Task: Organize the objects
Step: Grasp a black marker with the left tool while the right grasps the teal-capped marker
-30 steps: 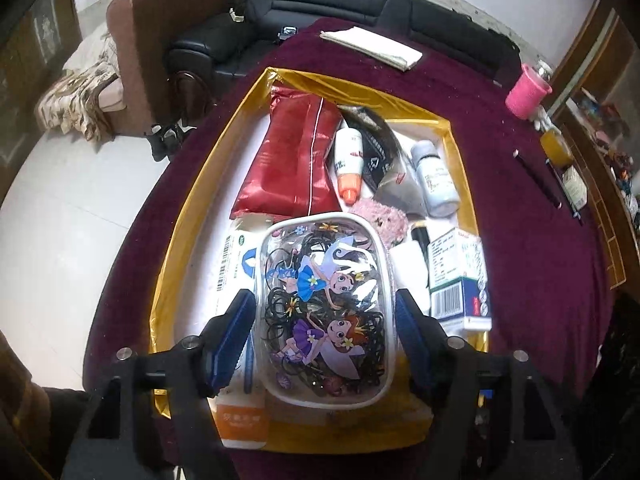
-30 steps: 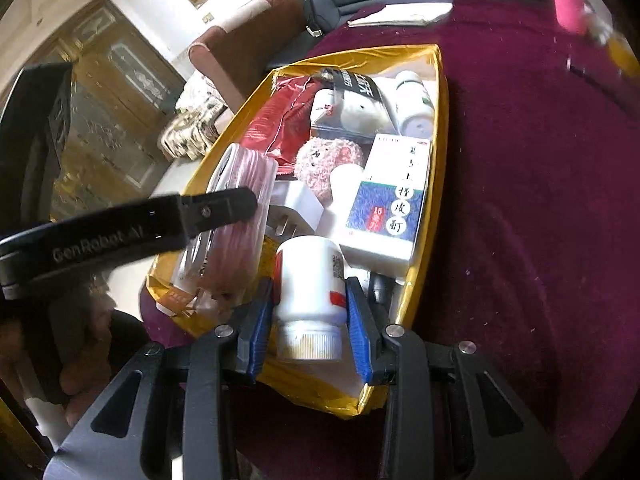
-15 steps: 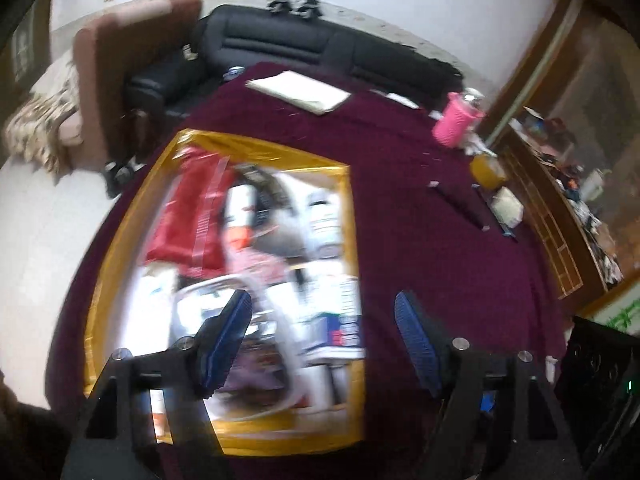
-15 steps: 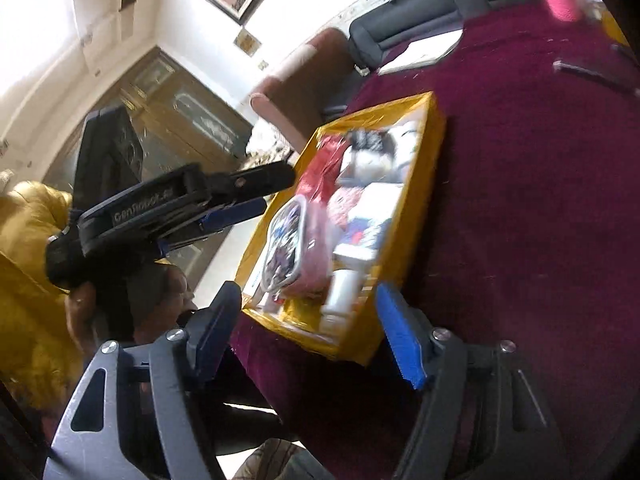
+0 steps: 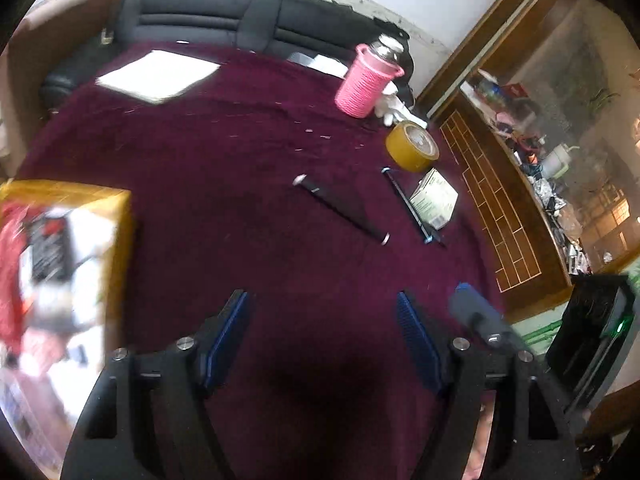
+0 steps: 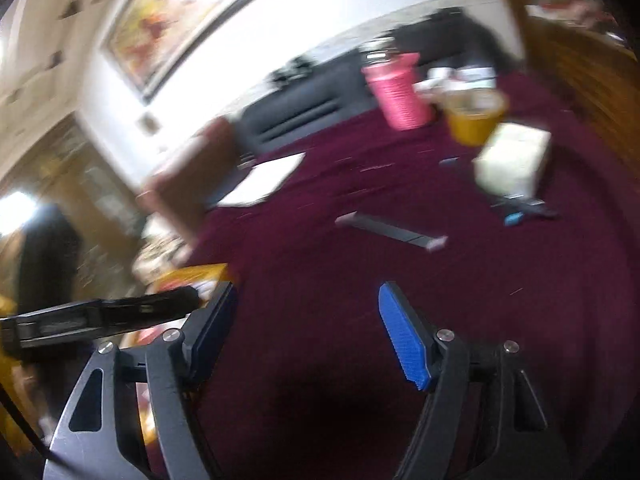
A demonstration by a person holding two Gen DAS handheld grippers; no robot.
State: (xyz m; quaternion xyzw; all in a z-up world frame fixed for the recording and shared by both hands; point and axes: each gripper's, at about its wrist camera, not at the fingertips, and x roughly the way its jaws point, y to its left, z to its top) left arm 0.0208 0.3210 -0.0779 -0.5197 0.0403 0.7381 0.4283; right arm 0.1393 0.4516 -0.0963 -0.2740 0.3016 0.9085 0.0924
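My left gripper (image 5: 322, 332) is open and empty above the maroon tablecloth (image 5: 240, 184). The gold box (image 5: 116, 216) full of packed items is at the far left, blurred. My right gripper (image 6: 306, 328) is open and empty too, over the cloth; a corner of the gold box (image 6: 200, 272) shows at its left. On the cloth lie a long black pen-like stick (image 5: 344, 210) (image 6: 390, 230), a second dark pen (image 5: 412, 208) and a small white carton (image 5: 434, 198) (image 6: 512, 164).
A pink knitted bottle sleeve (image 5: 366, 82) (image 6: 396, 92), a yellow tape roll (image 5: 412, 146) (image 6: 474, 118) and white papers (image 5: 158, 74) sit at the table's far side. A black sofa (image 5: 240, 20) stands behind, a wooden cabinet (image 5: 504, 184) at right. The other gripper's finger (image 5: 476, 316) shows at lower right.
Both grippers let go of the items in the gold box, the left the clear case, the right the white bottle, and have swung right over the cloth, open.
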